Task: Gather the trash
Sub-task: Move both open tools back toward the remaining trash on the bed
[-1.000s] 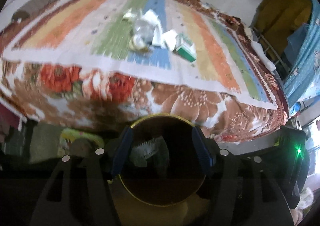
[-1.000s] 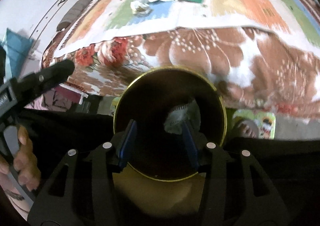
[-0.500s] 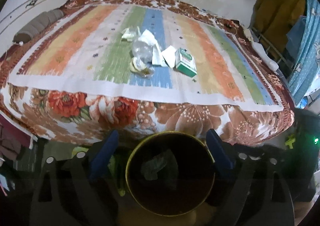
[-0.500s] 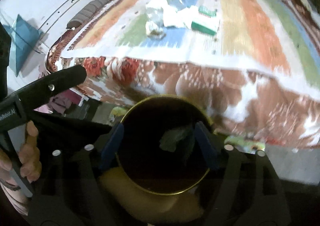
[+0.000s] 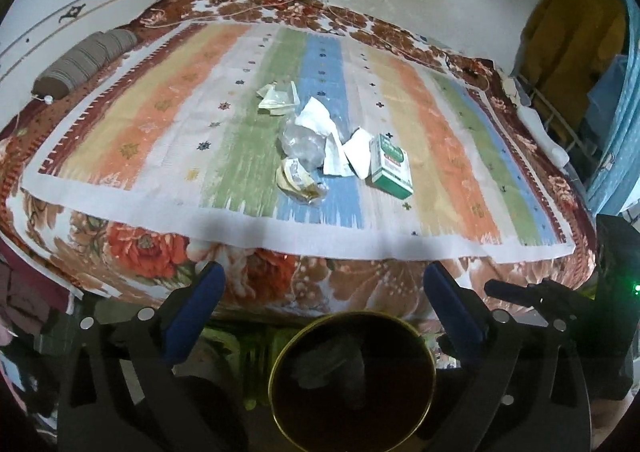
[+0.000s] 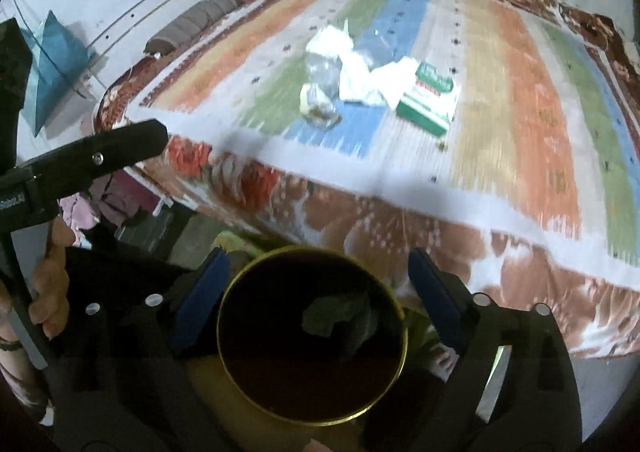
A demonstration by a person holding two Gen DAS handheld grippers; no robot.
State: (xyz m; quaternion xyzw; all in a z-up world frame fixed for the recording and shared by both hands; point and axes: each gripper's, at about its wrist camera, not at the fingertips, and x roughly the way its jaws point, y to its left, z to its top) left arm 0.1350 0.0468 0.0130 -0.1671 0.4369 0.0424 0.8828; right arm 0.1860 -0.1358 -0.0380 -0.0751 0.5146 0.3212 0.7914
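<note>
A dark round bin with a gold rim (image 5: 280, 356) (image 6: 224, 308) stands on the floor in front of the bed, with a crumpled scrap (image 5: 332, 364) (image 6: 340, 314) inside. My left gripper (image 5: 320, 292) and right gripper (image 6: 316, 276) are both open and empty above the bin. A trash pile lies mid-bed: a green and white box (image 5: 392, 166) (image 6: 428, 102), white papers (image 5: 320, 120) (image 6: 360, 76), a clear plastic bag (image 5: 302, 144) (image 6: 322, 70), a yellowish wrapper (image 5: 296, 182) (image 6: 316, 108) and a crumpled cream paper (image 5: 278, 98).
The bed has a striped cloth (image 5: 160, 124) over a floral blanket (image 5: 140, 252). A grey bolster (image 5: 80, 60) lies at the far left. Clothes hang at the right (image 5: 568, 36). The left gripper's arm (image 6: 88, 160) crosses the right wrist view.
Both grippers opened wide and lifted away from the bin; the scrap stays inside it. The views rose, showing more of the bed.
</note>
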